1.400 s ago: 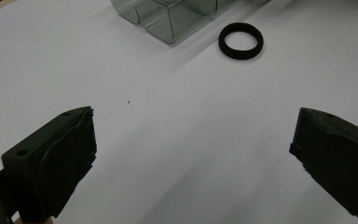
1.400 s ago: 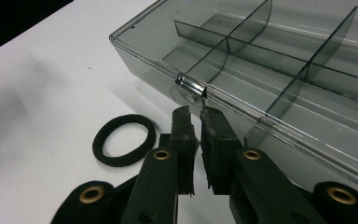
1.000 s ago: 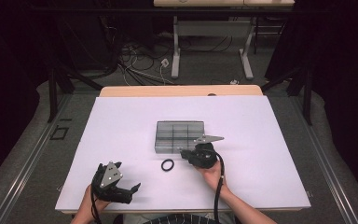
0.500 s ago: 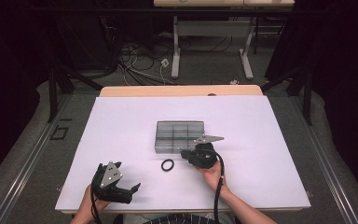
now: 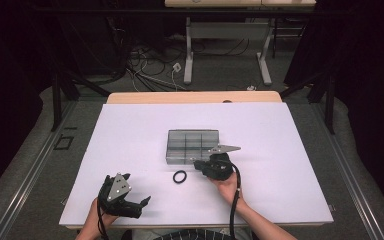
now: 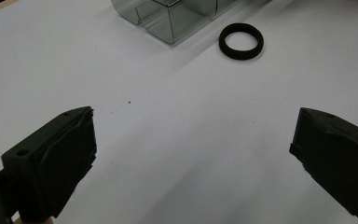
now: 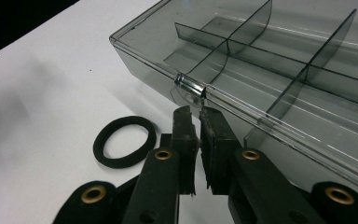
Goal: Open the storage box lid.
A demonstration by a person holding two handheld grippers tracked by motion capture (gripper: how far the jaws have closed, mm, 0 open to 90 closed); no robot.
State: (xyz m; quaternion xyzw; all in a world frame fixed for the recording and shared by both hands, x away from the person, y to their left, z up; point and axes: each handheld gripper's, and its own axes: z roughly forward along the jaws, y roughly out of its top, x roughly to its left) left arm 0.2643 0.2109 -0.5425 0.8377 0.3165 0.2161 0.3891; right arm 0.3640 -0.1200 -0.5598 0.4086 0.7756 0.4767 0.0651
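So, view by view:

High view – table: white table top (image 5: 130, 130), person's forearms come in from the near edge.
High view – box: clear compartment box (image 5: 192, 146) sits mid-table, smoky walls, dividers inside.
High view – ring: black ring (image 5: 179, 176) lies flat on the table, just near-left of the box's near edge, apart from it.
High view – right gripper: right gripper (image 5: 200, 165) sits at the box's near right corner, tips pointing left along the near wall; ring is just to its near left, not touched.
High view – left gripper: left gripper (image 5: 142, 202) rests near the near-left table edge, well apart from ring and box, jaws pointing right.

Left gripper view – jaws: spread wide, one at each lower corner, bare table between them, nothing gripped.
Left gripper view – ring: lies far ahead, beside the box corner, clear of both jaws.

Right gripper view – jaws: drawn together, thin slit left between the pads, nothing in it.
Right gripper view – tips: right at the small clear latch (image 7: 189, 88) on the box's near wall; contact with it I can't tell.
Right gripper view – ring: flat on the table just left of the jaws, untouched.
Right gripper view – box: lid off or open, visible compartments hold nothing.
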